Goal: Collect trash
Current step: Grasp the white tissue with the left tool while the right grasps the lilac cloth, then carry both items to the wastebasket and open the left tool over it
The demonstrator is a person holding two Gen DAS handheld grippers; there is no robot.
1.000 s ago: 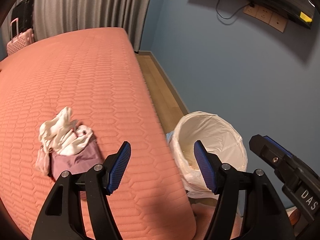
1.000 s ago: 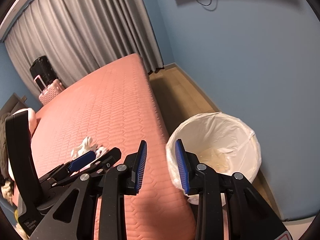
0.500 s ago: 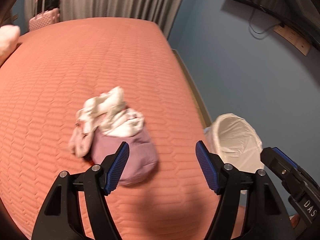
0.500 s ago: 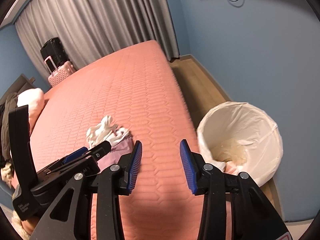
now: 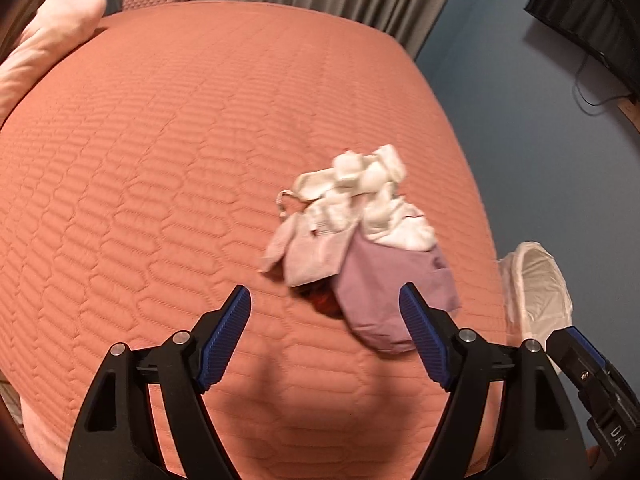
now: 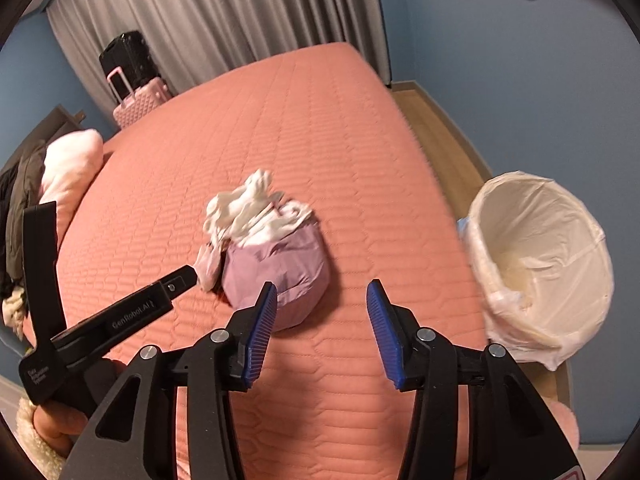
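Note:
A pile of trash lies on the salmon bed (image 5: pixel 160 160): crumpled white tissues (image 5: pixel 360 184) on top of a purple bag (image 5: pixel 388 288), with something dark red under its edge. It also shows in the right wrist view (image 6: pixel 276 264). My left gripper (image 5: pixel 324 320) is open and empty, just short of the pile. My right gripper (image 6: pixel 322 320) is open and empty, its left finger near the purple bag. A white-lined trash bin (image 6: pixel 540 264) stands on the floor beside the bed; it also shows in the left wrist view (image 5: pixel 536 288).
A pink pillow (image 6: pixel 68 168) lies at the bed's head end, with dark clothes beside it. A pink suitcase (image 6: pixel 136 100) and a black one stand by the grey curtains (image 6: pixel 224 16). Wooden floor (image 6: pixel 440 120) runs between bed and blue wall.
Both grippers have swung left from the bin toward the trash pile, which now sits right in front of them. The right gripper's jaws have opened wider.

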